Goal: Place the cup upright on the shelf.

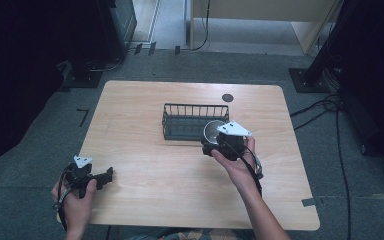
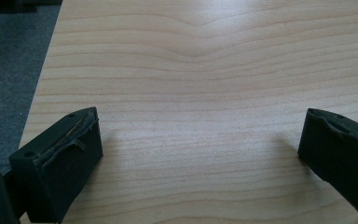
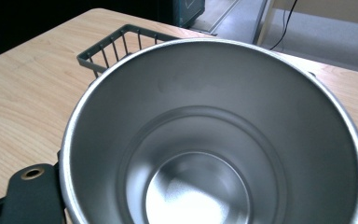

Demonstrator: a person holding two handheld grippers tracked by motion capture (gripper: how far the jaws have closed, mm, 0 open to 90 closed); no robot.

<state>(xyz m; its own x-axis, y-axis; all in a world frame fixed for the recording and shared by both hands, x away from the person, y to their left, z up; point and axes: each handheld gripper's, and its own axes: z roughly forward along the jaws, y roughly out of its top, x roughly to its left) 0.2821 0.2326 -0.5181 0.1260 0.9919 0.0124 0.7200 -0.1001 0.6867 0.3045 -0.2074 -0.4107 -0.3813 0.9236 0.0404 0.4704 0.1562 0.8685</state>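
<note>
Wire basket (image 1: 195, 121) blocks centre; table (image 1: 145, 165) front open.

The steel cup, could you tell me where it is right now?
In the high view, the steel cup is in the right gripper, at the wire basket's near right corner.

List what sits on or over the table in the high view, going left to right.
left gripper → wire basket → metal cup → right gripper, with its grey plate on top. The small dark disc near the table's far edge overlaps these in order, so it is left out.
</note>
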